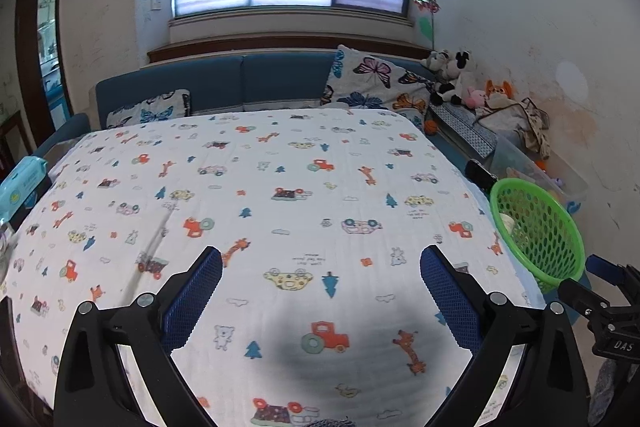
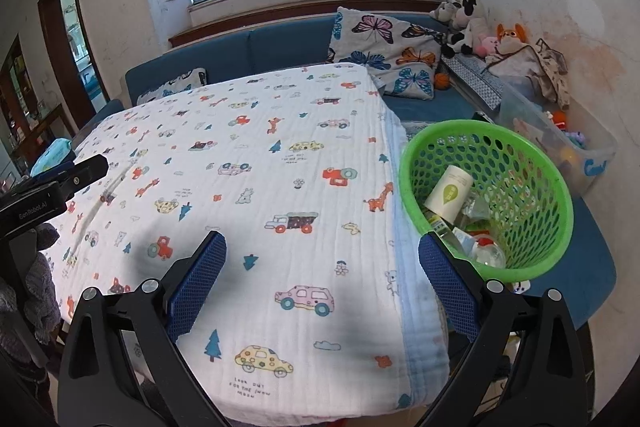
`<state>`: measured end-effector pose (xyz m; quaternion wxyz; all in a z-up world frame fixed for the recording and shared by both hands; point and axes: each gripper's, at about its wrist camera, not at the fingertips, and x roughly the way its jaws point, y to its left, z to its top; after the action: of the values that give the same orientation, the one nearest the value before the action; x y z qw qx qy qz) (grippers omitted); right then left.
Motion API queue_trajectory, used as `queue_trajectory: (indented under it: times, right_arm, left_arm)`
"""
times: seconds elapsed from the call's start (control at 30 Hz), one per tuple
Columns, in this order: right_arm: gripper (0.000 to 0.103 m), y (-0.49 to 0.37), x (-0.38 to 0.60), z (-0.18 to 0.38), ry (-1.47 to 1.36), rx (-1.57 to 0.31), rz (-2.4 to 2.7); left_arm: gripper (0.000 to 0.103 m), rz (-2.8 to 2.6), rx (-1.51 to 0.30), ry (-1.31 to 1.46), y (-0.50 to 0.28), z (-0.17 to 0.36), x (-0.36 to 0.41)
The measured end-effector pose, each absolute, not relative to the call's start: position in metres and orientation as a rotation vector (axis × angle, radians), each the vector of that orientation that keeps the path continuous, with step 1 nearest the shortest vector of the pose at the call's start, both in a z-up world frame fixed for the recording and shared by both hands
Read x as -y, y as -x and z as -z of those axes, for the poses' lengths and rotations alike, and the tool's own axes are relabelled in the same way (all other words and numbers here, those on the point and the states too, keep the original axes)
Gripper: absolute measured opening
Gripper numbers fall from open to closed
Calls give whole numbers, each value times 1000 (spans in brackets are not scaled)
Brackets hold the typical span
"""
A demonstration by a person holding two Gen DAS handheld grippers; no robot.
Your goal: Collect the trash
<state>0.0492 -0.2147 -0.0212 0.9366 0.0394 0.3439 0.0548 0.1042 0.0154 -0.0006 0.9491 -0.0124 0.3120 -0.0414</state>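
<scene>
A green mesh basket stands just off the table's right edge; inside it lie a white cup with a green leaf mark, a clear bottle and other wrappers. The left wrist view catches the same basket at its right side. My left gripper hovers open over the patterned tablecloth, nothing between its fingers. My right gripper is open too, above the cloth's right part, its right finger in front of the basket's near rim.
A blue wet-wipes pack lies at the table's left edge. Behind the table runs a blue sofa with butterfly cushions, plush toys and a clear storage bin. A doorway opens at left.
</scene>
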Motion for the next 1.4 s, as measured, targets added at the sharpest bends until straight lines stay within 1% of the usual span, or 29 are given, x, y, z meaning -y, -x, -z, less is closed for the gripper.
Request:
queue_trajectory:
  times: [0.33, 1.4]
  right_arm:
    - [96, -47, 210, 22, -83, -703, -124]
    - [96, -46, 200, 21, -67, -700, -143]
  left_arm:
    - [96, 45, -623, 29, -95, 0, -30]
    - [96, 34, -634, 28, -88, 5, -35]
